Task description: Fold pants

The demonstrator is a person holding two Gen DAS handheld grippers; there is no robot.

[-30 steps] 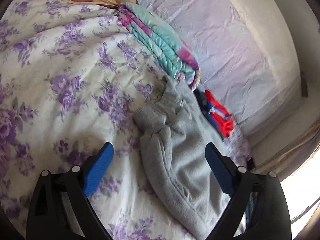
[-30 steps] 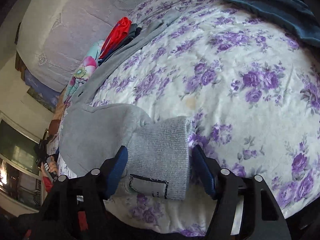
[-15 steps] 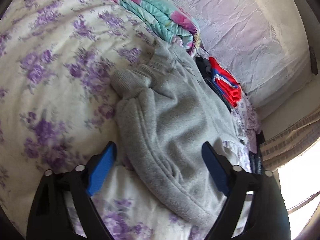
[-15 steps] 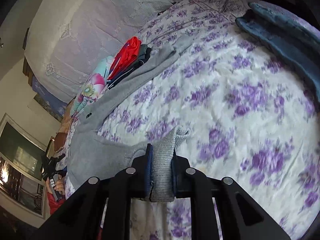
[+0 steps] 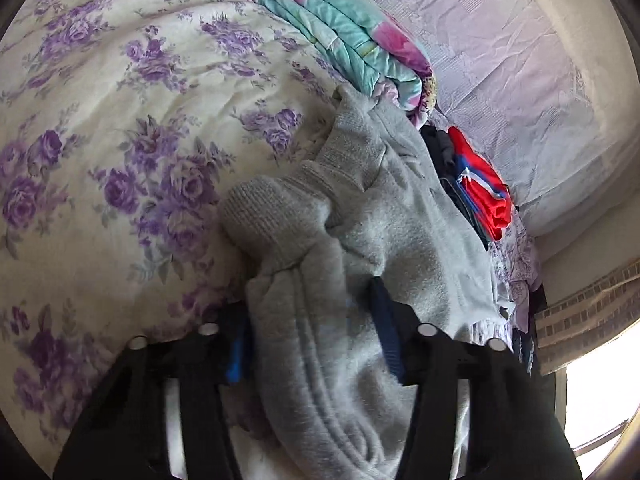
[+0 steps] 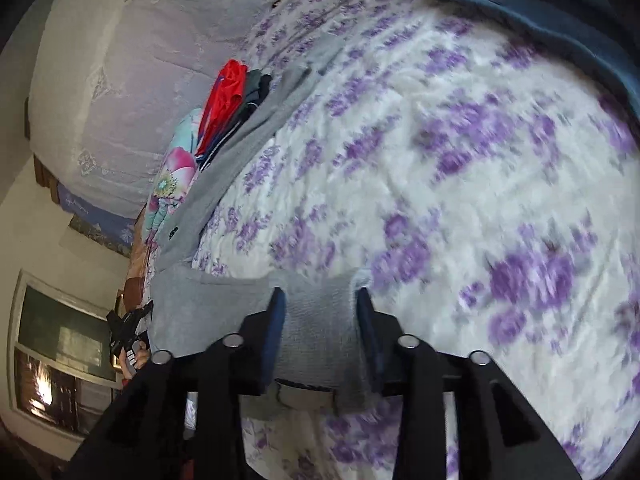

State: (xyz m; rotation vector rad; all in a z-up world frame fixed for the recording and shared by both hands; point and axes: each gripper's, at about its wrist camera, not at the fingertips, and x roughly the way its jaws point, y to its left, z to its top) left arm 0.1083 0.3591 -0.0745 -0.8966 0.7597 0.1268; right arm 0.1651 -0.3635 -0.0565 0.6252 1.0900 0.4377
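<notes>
Motion blurs the floral bedspread (image 6: 460, 184); the grey pants (image 5: 328, 360) run off-frame.

Floral bed (image 6: 460, 200) bears grey pants (image 5: 380, 240), folded clothes (image 5: 484, 192), quilt (image 5: 340, 36).

No readable text, label, brand, number or sign anywhere.

Both wrist views look closely down over grey pants (image 5: 360, 240), from opposite ends.
</notes>
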